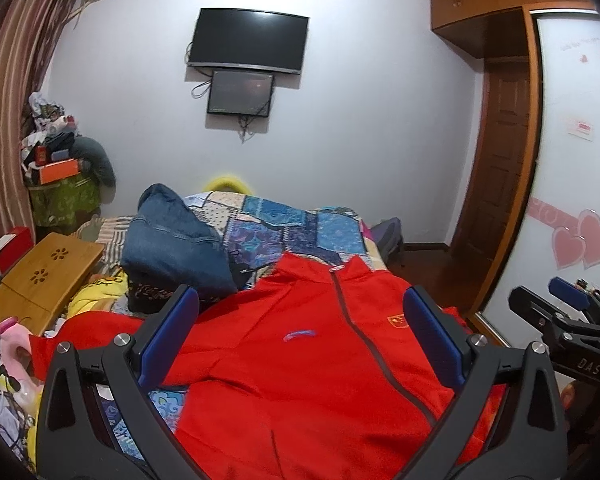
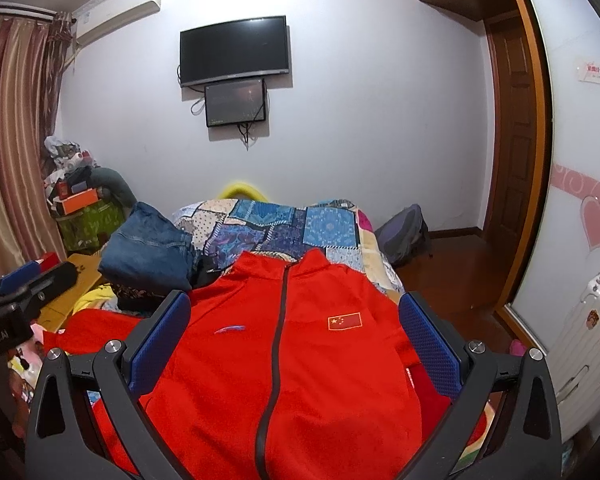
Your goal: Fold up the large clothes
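Observation:
A red zip-up jacket [image 1: 300, 368] lies front-up on the bed, collar toward the far wall, one sleeve spread to the left; it also shows in the right wrist view [image 2: 300, 360] with a small flag patch. My left gripper [image 1: 300, 312] is open above the jacket's chest, holding nothing. My right gripper [image 2: 296, 312] is open above the jacket too, holding nothing. The right gripper shows at the right edge of the left wrist view [image 1: 560, 312]; the left gripper shows at the left edge of the right wrist view [image 2: 24, 284].
A patchwork quilt [image 1: 284, 228] covers the bed. Folded blue jeans [image 1: 172, 248] sit left of the collar. A wooden lap table [image 1: 44, 280] and clutter lie at left. A backpack [image 2: 404, 232], wooden floor, door and white suitcase [image 2: 584, 348] are at right.

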Motion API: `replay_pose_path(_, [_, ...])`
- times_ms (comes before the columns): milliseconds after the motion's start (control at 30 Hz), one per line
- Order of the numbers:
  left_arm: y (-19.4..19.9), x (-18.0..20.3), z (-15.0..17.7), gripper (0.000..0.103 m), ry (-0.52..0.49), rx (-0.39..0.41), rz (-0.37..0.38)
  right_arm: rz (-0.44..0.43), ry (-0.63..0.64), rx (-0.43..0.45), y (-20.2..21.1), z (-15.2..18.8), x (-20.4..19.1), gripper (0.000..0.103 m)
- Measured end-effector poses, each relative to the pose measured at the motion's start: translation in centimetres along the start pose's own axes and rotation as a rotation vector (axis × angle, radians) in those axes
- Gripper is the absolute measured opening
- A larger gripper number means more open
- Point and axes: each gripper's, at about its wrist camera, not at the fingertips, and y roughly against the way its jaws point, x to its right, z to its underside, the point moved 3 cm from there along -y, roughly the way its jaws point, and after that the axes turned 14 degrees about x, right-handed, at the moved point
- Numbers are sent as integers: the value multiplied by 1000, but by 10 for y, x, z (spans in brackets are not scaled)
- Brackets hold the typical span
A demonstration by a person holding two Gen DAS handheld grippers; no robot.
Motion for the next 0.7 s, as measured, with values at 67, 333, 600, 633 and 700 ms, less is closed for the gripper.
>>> replay_pose_path(67, [-8, -11, -1, 103, 6, -2, -31, 0, -2, -15, -7, 2, 0, 103])
replay_pose_path(333, [-44, -89, -5, 103, 61, -5, -234, -2, -11, -93, -42, 11, 1, 103])
replay_pose_path(600, [-78, -194, 24, 103, 96, -94, -495, -2, -6, -188, -81, 27, 0, 103])
replay_pose_path(633, [-81, -203, 29, 103, 105, -107, -517, -2, -6, -197, -84, 29, -1, 103])
replay_pose_path(700, [-86, -229, 45, 103, 147, -147, -560, -4, -6, -227, -94, 35, -4, 103])
